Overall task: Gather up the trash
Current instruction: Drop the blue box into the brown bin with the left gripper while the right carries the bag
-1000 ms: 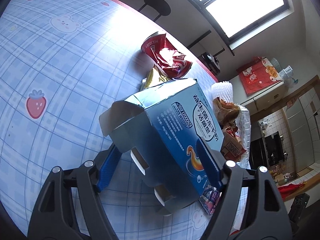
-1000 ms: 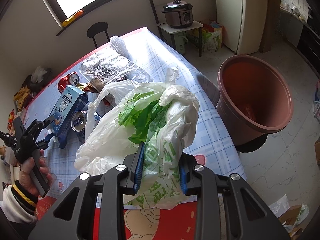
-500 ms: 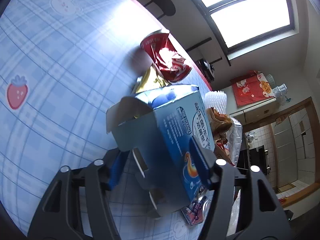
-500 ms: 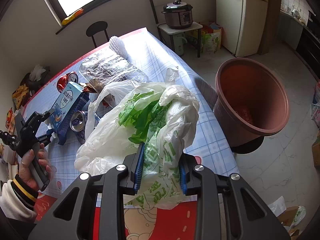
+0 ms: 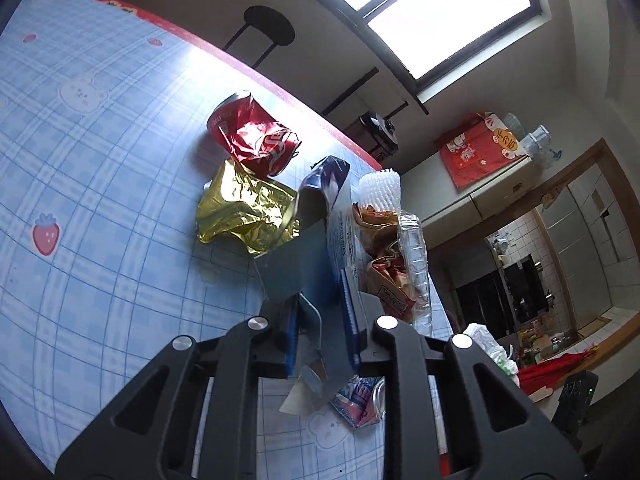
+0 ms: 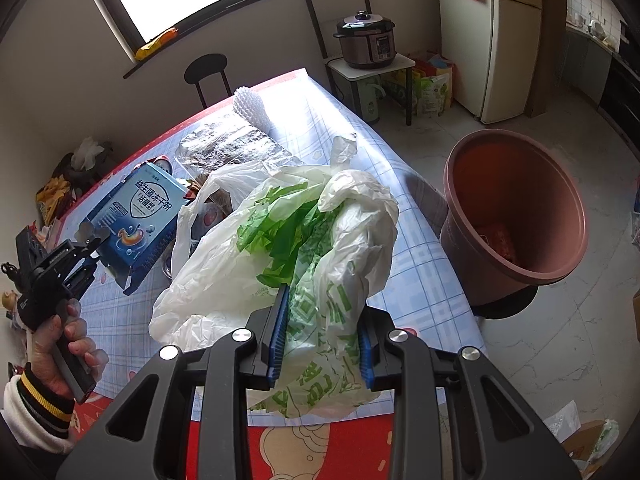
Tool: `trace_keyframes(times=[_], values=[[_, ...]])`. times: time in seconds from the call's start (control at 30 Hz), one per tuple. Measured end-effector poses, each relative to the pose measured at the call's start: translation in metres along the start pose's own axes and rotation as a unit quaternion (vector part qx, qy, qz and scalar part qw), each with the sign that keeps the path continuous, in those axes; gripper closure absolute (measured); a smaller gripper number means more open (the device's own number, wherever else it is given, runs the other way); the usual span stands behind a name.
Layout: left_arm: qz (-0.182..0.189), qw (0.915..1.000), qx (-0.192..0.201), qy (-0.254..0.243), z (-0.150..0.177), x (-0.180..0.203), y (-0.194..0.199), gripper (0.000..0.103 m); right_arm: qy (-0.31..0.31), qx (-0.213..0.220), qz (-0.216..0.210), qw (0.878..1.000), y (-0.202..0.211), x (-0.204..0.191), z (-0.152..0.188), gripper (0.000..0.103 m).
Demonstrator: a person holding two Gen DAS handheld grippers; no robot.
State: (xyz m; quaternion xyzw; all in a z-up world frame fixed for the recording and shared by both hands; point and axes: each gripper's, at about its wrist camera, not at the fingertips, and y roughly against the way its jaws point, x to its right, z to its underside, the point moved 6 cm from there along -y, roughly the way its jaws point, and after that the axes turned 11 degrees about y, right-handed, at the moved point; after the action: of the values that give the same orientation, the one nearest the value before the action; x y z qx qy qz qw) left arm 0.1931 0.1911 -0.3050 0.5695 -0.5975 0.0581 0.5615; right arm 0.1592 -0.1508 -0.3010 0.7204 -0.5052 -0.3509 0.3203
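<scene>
My left gripper (image 5: 322, 330) has just closed its jaws on the blue box (image 6: 136, 216), pinching its flattened end, and holds the box clear above the table (image 5: 100, 184), over the table's left part in the right wrist view. My right gripper (image 6: 320, 334) is clamped on the bag (image 6: 288, 240), whose bulk lies toward the near edge. A red can (image 5: 252, 140) and gold foil (image 5: 244, 210) lie near the far edge. A brown tub (image 6: 516, 216) stands on the floor off the right edge.
</scene>
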Motion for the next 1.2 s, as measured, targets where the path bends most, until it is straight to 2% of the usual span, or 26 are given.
trace_keyframes(times=[0.1,0.3,0.57,0.73,0.97,1.2], values=[[-0.013,0.9991,0.023,-0.032,-0.002,0.012,0.025,0.086,-0.001,0.012,-0.004,1.000,0.006,0.001,-0.006,0.074],[-0.031,0.9925,0.071,-0.094,-0.004,0.033,0.073,0.086,-0.010,0.042,-0.008,0.999,0.022,0.008,-0.019,0.074],[-0.018,0.9847,0.129,-0.116,-0.018,0.071,0.131,0.086,-0.026,0.116,0.005,0.993,0.067,0.035,-0.054,0.074],[-0.012,0.9763,0.150,-0.156,-0.021,0.114,0.154,0.086,-0.036,0.173,0.028,0.984,0.105,0.069,-0.078,0.074],[0.029,0.9652,0.158,-0.207,-0.005,0.194,0.154,0.086,-0.033,0.226,0.070,0.971,0.152,0.120,-0.104,0.074],[0.080,0.9543,0.126,-0.259,0.035,0.286,0.110,0.086,-0.043,0.267,0.110,0.956,0.200,0.186,-0.108,0.074]])
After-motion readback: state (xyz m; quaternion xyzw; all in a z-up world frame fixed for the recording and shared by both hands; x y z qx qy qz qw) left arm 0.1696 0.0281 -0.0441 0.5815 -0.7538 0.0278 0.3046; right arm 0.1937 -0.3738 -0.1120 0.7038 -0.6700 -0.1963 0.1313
